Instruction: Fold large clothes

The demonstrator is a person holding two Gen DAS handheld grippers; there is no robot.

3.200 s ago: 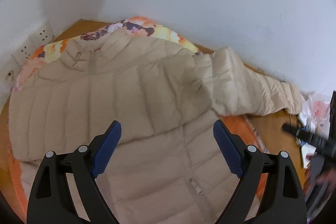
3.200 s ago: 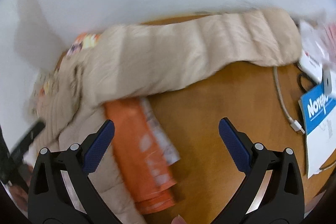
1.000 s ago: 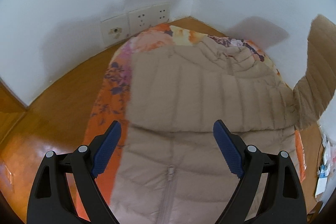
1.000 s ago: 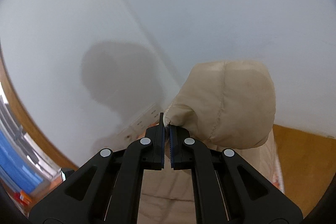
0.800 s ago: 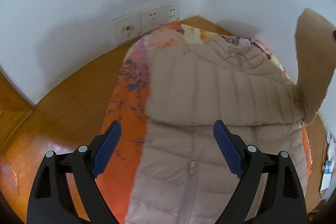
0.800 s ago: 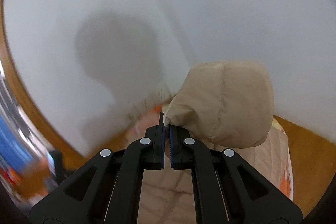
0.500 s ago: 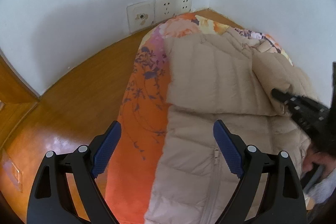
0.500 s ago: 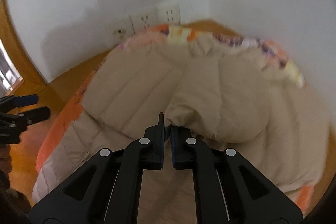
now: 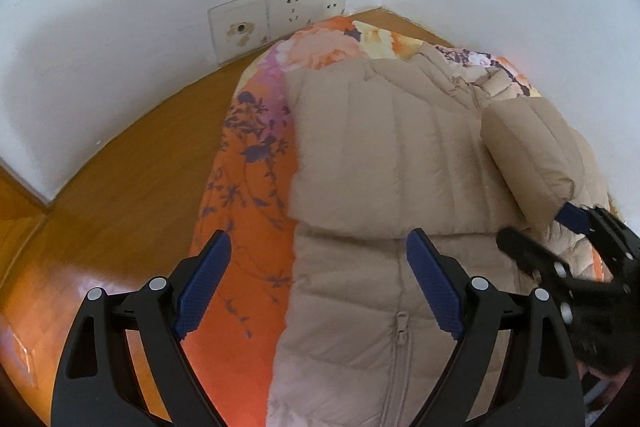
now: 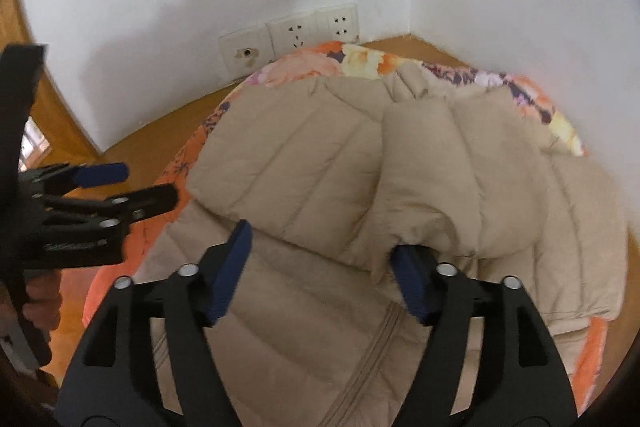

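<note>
A beige quilted down jacket (image 9: 380,163) lies zipper-up on an orange floral cloth (image 9: 248,163), with both sleeves folded across its chest. My left gripper (image 9: 316,287) is open and empty, held above the jacket's left edge. My right gripper (image 10: 324,263) is open just above the folded right sleeve (image 10: 460,187), whose cuff rests against its right finger. The right gripper also shows in the left wrist view (image 9: 560,239), and the left gripper shows at the left of the right wrist view (image 10: 120,187).
The cloth lies on a wooden desk (image 9: 132,163) set in a corner of white walls. Wall sockets (image 9: 280,11) sit just behind the jacket's collar. The desk's left edge (image 9: 20,215) drops off nearby.
My right gripper carried the sleeve over the jacket, lowered it onto the chest and opened, letting it go. My left gripper stayed open and shifted left.
</note>
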